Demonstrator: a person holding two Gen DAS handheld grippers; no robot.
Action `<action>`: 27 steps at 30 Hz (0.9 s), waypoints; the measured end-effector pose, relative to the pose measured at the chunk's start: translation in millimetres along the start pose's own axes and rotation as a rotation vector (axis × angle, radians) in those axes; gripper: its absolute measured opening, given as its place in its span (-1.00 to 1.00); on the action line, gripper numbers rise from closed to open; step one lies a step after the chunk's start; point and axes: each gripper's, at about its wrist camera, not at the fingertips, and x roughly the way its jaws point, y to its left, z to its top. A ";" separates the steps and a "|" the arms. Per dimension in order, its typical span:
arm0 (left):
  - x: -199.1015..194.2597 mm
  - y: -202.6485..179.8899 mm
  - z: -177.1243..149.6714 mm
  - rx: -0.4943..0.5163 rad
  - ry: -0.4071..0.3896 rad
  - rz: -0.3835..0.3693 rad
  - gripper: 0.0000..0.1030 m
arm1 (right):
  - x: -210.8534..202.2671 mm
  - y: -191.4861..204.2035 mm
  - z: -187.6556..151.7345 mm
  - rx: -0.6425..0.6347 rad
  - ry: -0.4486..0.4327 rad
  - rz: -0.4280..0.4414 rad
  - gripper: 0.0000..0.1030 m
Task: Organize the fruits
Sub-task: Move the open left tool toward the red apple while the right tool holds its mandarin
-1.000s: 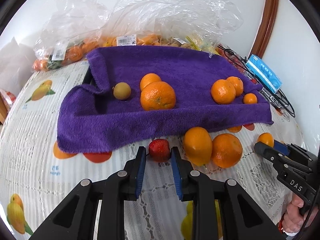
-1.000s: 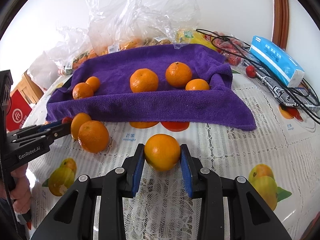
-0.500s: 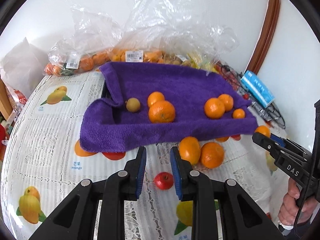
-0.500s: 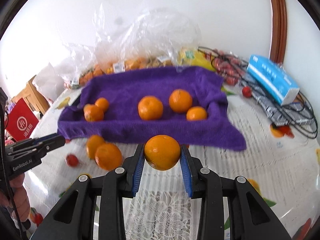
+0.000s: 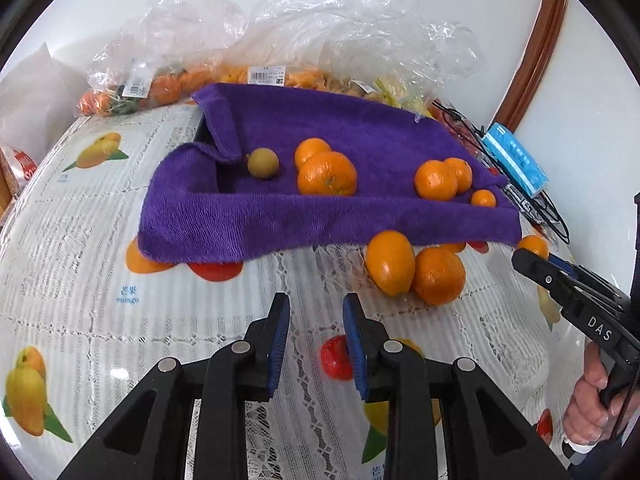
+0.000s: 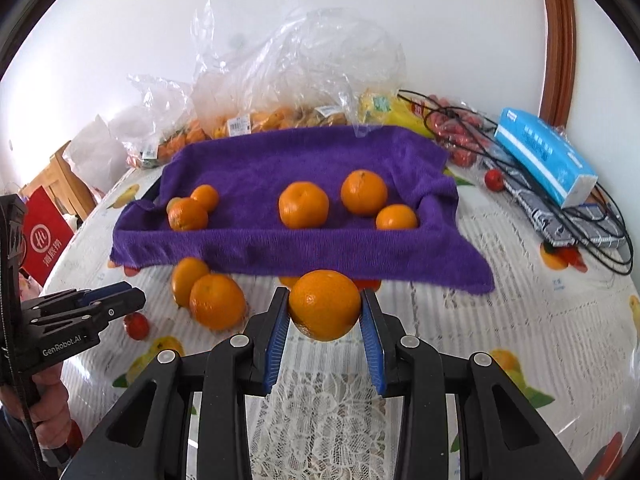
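My right gripper (image 6: 324,312) is shut on an orange (image 6: 324,305) and holds it above the table in front of the purple towel (image 6: 280,248). Several oranges (image 6: 303,205) lie on the towel. My left gripper (image 5: 316,320) is open and empty; a small red fruit (image 5: 335,357) lies on the tablecloth below it, partly behind the right finger (image 5: 356,344). Two oranges (image 5: 414,274) lie on the table just right of it. A small yellow-brown fruit (image 5: 262,163) sits on the towel (image 5: 240,216).
Plastic bags of fruit (image 5: 256,76) stand behind the towel by the wall. A blue tissue pack (image 6: 544,156), black cables (image 6: 580,220) and a small red fruit (image 6: 494,179) lie at the right. A red bag (image 6: 42,240) and a wooden chair are at the left.
My left gripper let go of the small red fruit and rose above it. My right gripper lifted the orange off the table and holds it higher, nearer the towel.
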 end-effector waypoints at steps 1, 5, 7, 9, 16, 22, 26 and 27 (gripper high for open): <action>1.2 -0.7 -0.6 0.004 0.003 0.007 -0.49 | 0.1 -0.3 -1.8 0.004 -0.001 0.001 -0.32; 4.0 -2.0 -4.3 0.011 0.020 0.011 -0.48 | 1.4 -1.1 -5.6 0.014 0.001 0.012 -0.32; 1.9 -3.5 -8.0 0.021 0.017 0.012 -0.38 | 1.2 -1.5 -7.6 0.015 0.000 0.016 -0.32; -0.8 -5.2 -11.5 0.030 0.015 0.011 -0.32 | 1.3 -2.4 -10.2 0.019 0.000 0.021 -0.32; -11.7 -8.8 -26.7 0.048 0.004 0.007 -0.11 | 3.0 -5.2 -18.5 0.032 0.008 0.026 -0.32; -16.9 -7.9 -33.5 0.042 -0.017 0.006 -0.05 | 1.4 -7.1 -22.0 0.050 0.008 0.032 -0.32; -14.7 -4.4 -29.0 0.028 -0.023 0.002 -0.05 | -0.4 -4.8 -22.8 0.051 0.008 0.038 -0.32; -14.1 -4.3 -28.1 0.028 -0.025 0.003 -0.05 | -1.4 -3.6 -23.1 0.048 0.006 0.037 -0.32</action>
